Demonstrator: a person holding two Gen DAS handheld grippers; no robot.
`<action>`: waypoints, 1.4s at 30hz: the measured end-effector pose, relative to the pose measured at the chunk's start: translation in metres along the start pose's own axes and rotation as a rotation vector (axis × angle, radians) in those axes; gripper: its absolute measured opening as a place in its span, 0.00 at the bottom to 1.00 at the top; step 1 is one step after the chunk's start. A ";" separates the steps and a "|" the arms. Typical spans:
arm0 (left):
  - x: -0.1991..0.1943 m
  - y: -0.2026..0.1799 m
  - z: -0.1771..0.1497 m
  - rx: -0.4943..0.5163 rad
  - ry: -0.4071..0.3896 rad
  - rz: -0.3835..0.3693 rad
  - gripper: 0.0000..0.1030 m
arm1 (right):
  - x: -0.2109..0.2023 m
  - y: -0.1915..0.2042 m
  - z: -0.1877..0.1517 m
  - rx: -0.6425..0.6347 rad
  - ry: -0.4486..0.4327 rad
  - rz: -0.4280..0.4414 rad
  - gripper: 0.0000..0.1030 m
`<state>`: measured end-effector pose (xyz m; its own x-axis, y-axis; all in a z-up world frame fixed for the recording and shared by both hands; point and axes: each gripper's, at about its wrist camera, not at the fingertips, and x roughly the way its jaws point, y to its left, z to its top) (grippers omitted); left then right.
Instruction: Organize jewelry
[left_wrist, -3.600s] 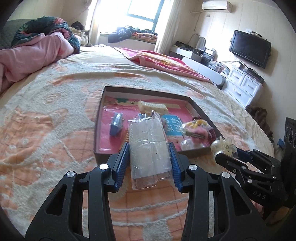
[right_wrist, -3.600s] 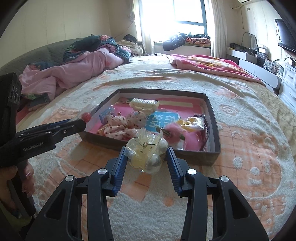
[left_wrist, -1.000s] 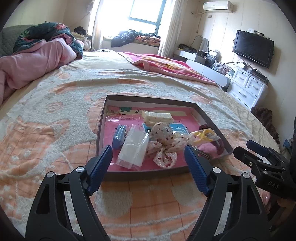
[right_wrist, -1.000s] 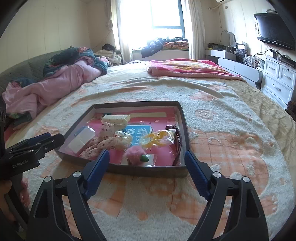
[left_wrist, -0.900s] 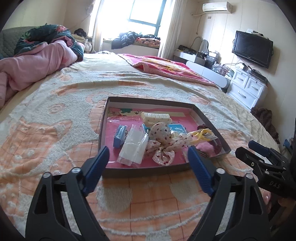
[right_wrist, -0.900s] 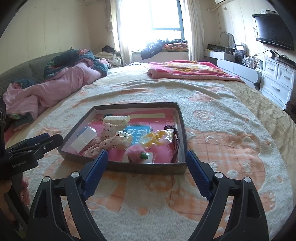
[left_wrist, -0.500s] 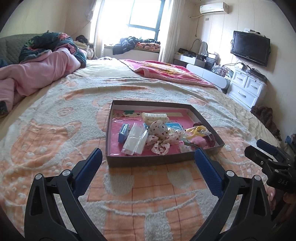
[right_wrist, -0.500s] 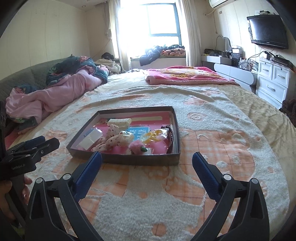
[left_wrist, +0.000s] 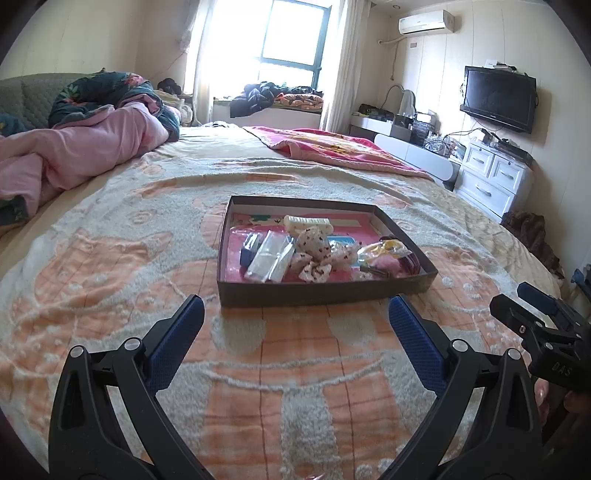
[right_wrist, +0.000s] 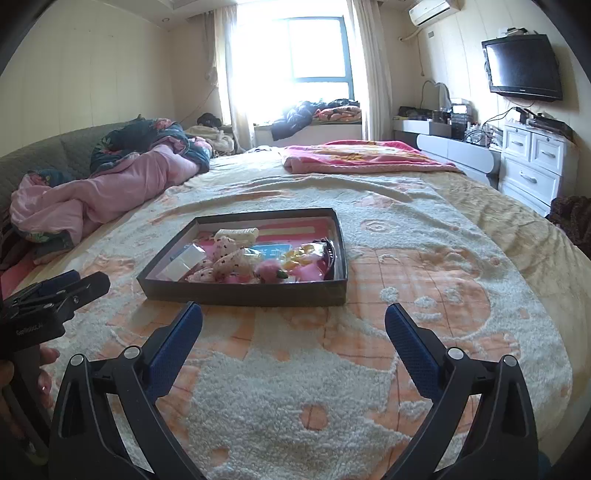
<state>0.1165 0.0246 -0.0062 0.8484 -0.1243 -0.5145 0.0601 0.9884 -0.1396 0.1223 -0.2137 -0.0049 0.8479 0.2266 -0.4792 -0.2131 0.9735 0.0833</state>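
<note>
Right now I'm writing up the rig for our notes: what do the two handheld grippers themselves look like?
Both the left gripper and the right gripper have black skeletal plastic frames with triangular cut-outs and silver screws. Their fingers carry textured blue pads. Seen from the other side, the right one's body bears white lettering, partly "DAS"; the left one's label is too blurred to read. No cables show.

Bed (left_wrist: 110, 266) with peach-patterned cover carries a dark tray (left_wrist: 317, 291) at centre, pink quilt (left_wrist: 74, 155) at ten o'clock, red blanket (left_wrist: 332, 147) at twelve.

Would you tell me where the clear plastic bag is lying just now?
In the left wrist view, the clear plastic bag lies inside the tray, toward its left side, between a blue item and the polka-dot bow.
</note>
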 end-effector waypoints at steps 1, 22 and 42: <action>-0.001 0.000 -0.003 -0.003 -0.005 0.006 0.89 | -0.002 0.000 -0.003 -0.001 -0.011 -0.002 0.94; -0.008 -0.009 -0.034 0.019 -0.085 0.027 0.89 | -0.008 -0.001 -0.027 -0.032 -0.165 -0.023 0.94; -0.009 -0.006 -0.031 0.014 -0.092 0.054 0.89 | -0.005 0.000 -0.027 -0.031 -0.152 -0.038 0.94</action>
<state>0.0925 0.0167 -0.0271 0.8954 -0.0629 -0.4408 0.0200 0.9946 -0.1014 0.1051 -0.2158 -0.0266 0.9187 0.1941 -0.3439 -0.1925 0.9805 0.0390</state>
